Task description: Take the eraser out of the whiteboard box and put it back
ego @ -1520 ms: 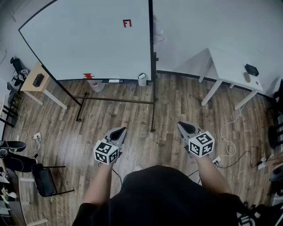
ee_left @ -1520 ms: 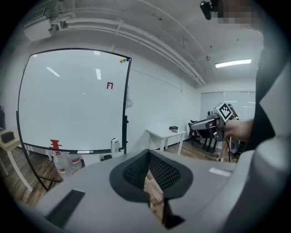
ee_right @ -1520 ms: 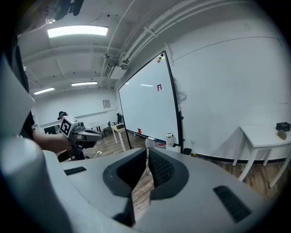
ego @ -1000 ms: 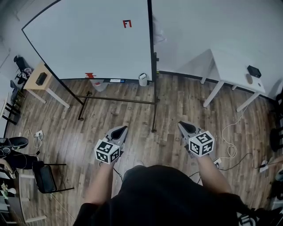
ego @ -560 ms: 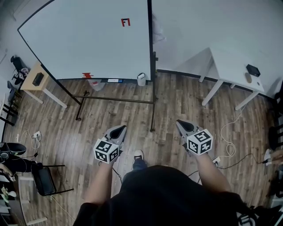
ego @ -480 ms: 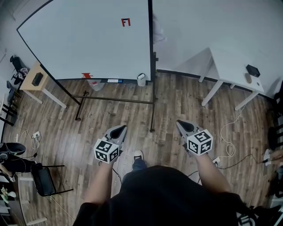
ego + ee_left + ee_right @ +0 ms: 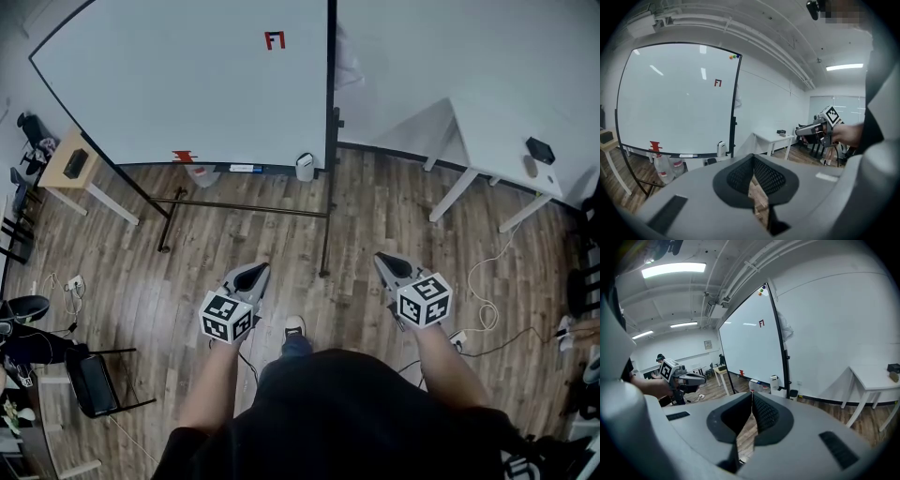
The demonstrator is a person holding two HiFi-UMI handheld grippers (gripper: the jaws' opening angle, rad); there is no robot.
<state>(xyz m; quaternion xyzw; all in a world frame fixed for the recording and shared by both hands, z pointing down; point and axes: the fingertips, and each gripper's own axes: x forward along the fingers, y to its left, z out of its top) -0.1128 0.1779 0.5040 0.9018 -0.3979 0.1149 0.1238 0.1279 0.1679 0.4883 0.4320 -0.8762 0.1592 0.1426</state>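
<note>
The whiteboard (image 7: 187, 84) stands ahead on its wheeled frame. A small white box (image 7: 303, 167) hangs at the right end of its tray, also seen as the box (image 7: 721, 149) and the box (image 7: 774, 382). No eraser can be made out at this distance. My left gripper (image 7: 251, 274) and right gripper (image 7: 389, 264) are held side by side at waist height over the wood floor, well short of the board. The left gripper (image 7: 752, 157) has its jaws closed together with nothing between them. So does the right gripper (image 7: 752, 394).
A white table (image 7: 497, 141) stands at the right by the wall. A small wooden side table (image 7: 70, 169) is at the left. A black chair (image 7: 94, 380) sits at the lower left. Cables (image 7: 487, 314) lie on the floor at the right. Plastic bottles (image 7: 663, 166) stand under the board.
The person has stepped toward the whiteboard: a shoe now shows below between the grippers. Both grippers moved forward together and stayed shut.
</note>
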